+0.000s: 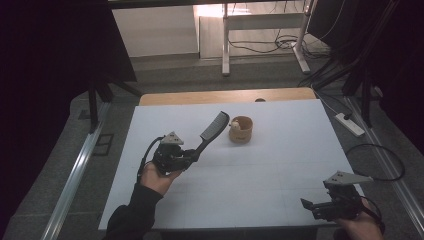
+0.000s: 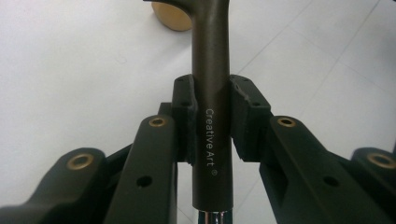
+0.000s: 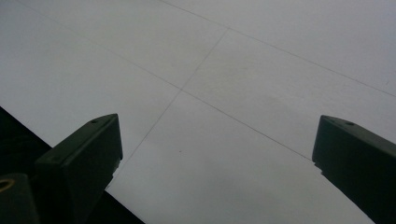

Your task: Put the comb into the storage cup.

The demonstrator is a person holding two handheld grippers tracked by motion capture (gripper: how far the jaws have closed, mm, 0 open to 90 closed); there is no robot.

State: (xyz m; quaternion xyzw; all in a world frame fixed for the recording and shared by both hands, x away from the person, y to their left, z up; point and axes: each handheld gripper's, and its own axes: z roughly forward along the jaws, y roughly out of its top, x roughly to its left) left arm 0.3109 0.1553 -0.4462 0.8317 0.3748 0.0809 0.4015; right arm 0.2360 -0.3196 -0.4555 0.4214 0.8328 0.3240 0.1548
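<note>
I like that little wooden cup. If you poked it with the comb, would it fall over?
Probably not. The wooden cup looks short and wide, standing upright on the flat white table, so it would likely slide. Wood seems stiff, so it shouldn't squash. The comb is near it.

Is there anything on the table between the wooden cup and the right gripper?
No. In the high view, only bare white table separates the wooden cup from the right gripper.

"Creative Art ®" runs in white along the comb handle [image 2: 211,107].
</note>
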